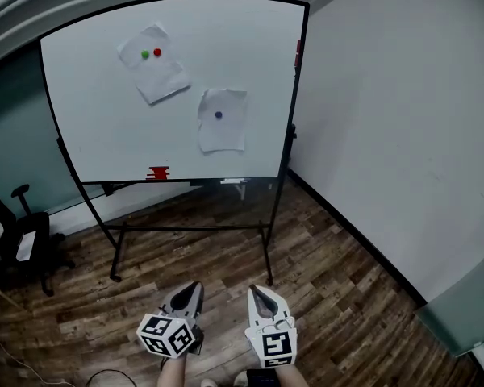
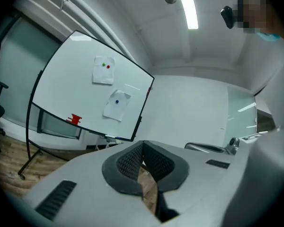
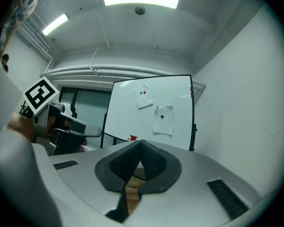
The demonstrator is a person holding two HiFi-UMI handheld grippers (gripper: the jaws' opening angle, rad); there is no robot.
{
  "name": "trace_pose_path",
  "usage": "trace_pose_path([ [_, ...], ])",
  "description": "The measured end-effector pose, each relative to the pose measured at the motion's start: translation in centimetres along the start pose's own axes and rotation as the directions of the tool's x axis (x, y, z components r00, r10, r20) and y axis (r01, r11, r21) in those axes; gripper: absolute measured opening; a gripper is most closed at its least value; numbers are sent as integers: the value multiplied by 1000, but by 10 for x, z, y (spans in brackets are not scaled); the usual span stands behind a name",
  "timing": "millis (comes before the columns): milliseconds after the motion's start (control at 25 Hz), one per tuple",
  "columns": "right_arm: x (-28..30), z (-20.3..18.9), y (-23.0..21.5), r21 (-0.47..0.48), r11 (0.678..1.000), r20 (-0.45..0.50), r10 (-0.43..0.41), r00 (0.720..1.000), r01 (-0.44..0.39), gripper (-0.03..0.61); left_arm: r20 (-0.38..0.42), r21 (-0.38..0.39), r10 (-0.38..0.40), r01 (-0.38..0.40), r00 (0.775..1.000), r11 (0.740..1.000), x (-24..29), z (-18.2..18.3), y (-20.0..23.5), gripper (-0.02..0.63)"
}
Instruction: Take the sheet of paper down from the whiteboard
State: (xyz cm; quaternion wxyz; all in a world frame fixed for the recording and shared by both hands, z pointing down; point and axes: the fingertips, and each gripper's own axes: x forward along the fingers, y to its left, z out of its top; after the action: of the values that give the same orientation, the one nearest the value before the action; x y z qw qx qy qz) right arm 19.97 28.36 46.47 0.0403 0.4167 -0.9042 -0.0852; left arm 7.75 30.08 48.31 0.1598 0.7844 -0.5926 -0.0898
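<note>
A whiteboard on a wheeled stand faces me across the room. Two sheets of paper hang on it. The upper left sheet is tilted and pinned by a green magnet and a red magnet. The lower right sheet is held by one blue magnet. Both grippers sit low in the head view, far short of the board. My left gripper is shut with nothing in it, and so is my right gripper. The sheets also show in the left gripper view and the right gripper view.
A red eraser lies on the board's tray. A black office chair stands at the left on the wood floor. A white wall runs close along the board's right side. A cable trails over the floor at bottom left.
</note>
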Motion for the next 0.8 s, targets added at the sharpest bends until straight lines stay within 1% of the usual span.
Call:
trace_pose_path([
  [120, 3, 2, -8, -23, 1000, -3, -11, 1000, 11, 12, -7, 58, 31, -31, 999, 998, 3, 0, -1, 26],
  [200, 2, 3, -11, -10, 1000, 2, -3, 1000, 3, 24, 4, 93, 58, -58, 998, 994, 3, 2, -1, 35],
  [280, 4, 4, -14, 17, 1000, 11, 13, 1000, -13, 66, 16, 113, 78, -79, 997, 990, 5, 6, 0, 86],
  [360, 11, 4, -19, 34, 999, 19, 22, 1000, -23, 96, 28, 110, 93, -95, 995, 989, 11, 10, 4, 100],
  [400, 15, 3, -21, 39, 999, 23, 25, 999, -26, 104, 33, 102, 99, -102, 995, 990, 15, 12, 7, 119],
  [480, 26, 1, -28, 53, 998, 22, 33, 999, -34, 121, 43, 84, 106, -109, 993, 990, 26, 16, 14, 124],
  [640, 58, -4, -44, 85, 995, 33, 51, 998, -54, 129, 57, 74, 108, -112, 993, 991, 57, 21, 31, 125],
  [720, 82, -6, -55, 84, 995, 35, 48, 998, -51, 132, 71, 50, 103, -107, 992, 993, 79, 25, 46, 124],
  [800, 111, -13, -66, 86, 995, 30, 49, 998, -51, 132, 76, 50, 94, -98, 993, 994, 104, 31, 62, 124],
])
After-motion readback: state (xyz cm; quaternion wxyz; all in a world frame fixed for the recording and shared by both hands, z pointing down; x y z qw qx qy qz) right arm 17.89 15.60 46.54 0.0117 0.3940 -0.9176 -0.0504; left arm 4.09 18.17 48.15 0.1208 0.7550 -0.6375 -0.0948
